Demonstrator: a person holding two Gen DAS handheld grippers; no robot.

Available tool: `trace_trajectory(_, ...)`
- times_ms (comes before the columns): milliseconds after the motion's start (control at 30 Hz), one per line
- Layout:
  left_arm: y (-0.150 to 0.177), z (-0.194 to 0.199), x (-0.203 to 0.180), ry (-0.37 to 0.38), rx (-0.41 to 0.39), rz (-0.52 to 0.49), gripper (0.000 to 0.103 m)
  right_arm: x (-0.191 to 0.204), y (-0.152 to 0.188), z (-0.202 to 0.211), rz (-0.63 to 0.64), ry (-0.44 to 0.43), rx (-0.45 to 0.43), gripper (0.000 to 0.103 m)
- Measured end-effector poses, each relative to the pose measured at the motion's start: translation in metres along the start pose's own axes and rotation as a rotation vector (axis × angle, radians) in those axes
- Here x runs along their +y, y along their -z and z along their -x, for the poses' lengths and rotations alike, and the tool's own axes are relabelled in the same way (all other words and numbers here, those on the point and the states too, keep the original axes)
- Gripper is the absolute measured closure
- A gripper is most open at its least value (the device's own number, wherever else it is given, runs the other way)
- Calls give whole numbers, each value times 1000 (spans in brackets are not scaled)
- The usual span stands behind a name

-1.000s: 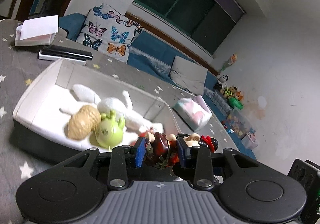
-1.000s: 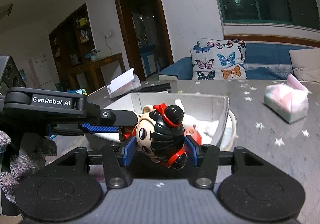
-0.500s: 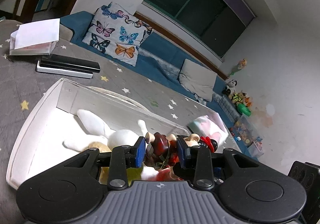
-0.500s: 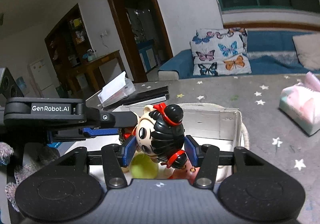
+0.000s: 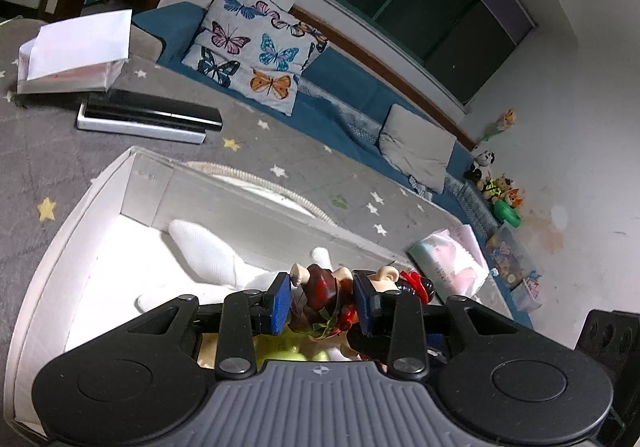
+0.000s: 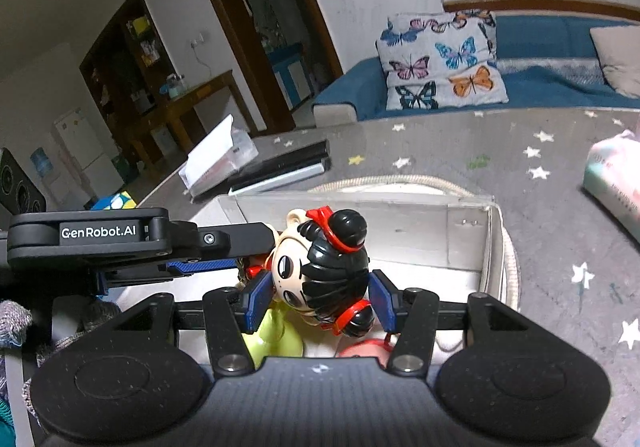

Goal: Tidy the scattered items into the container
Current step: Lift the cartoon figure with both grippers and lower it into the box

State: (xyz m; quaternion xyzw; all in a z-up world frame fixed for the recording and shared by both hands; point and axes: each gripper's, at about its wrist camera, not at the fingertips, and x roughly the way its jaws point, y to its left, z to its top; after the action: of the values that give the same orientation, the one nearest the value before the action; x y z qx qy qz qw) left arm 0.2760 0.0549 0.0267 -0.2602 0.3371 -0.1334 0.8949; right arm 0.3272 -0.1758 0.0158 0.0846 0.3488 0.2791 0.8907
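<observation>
A doll with black hair and red bands (image 6: 328,271) hangs over the white box (image 6: 468,231). My right gripper (image 6: 320,299) is shut on its head. My left gripper (image 5: 322,299) is shut on the doll's dark red body (image 5: 324,287), and in the right wrist view it comes in from the left (image 6: 240,251). Inside the box (image 5: 120,183) lie a white plush (image 5: 204,251), a green toy (image 6: 276,335) and a pink toy (image 6: 364,351), the last two partly hidden under the grippers.
The box stands on a grey, star-patterned table cover. A pastel tissue pack (image 5: 452,259) lies to its right. Behind it are a flat black and white case (image 5: 148,119) and an open white carton (image 5: 76,51). A gloved hand (image 6: 16,323) shows at the left edge.
Both grippers have carried the doll forward from the box's near side to above its inside. The green toy and a tan toy have slid under the left gripper's body.
</observation>
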Motion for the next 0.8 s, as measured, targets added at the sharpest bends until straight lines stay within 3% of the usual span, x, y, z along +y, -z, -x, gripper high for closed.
trace_trajectory(567,11,-7,6,8,36,8,67,14,9,-6,128,61,55,49)
trace_trajectory(800,17,-12,12,-25,54,19,68,14,7,-1,137,66,42,48)
